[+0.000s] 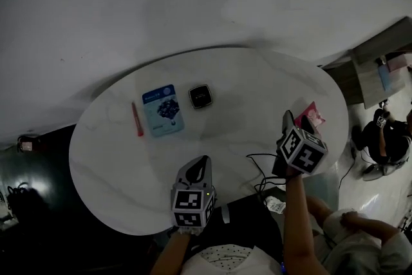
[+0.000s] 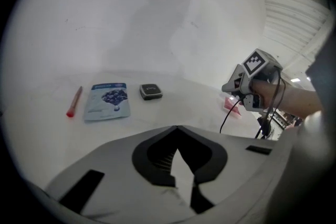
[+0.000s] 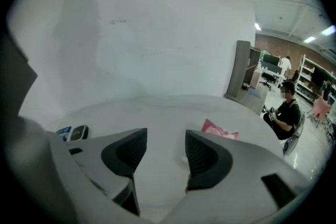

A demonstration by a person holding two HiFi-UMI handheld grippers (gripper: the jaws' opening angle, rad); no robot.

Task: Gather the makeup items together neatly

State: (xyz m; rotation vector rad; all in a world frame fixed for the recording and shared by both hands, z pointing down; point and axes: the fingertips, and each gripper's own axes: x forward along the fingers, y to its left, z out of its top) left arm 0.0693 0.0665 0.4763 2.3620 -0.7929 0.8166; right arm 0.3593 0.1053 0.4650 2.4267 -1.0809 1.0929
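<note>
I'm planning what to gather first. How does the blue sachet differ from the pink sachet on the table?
The blue sachet lies left of centre, between a red stick and a black compact; the pink sachet lies alone near the right edge. In the head view the blue sachet shows whole, the pink sachet partly behind the right gripper. Both lie flat on the white table.

White oval table (image 1: pixel 116 158), plain white wall (image 3: pixel 157 18), office furniture (image 3: pixel 273 64) beyond, dim light.
</note>
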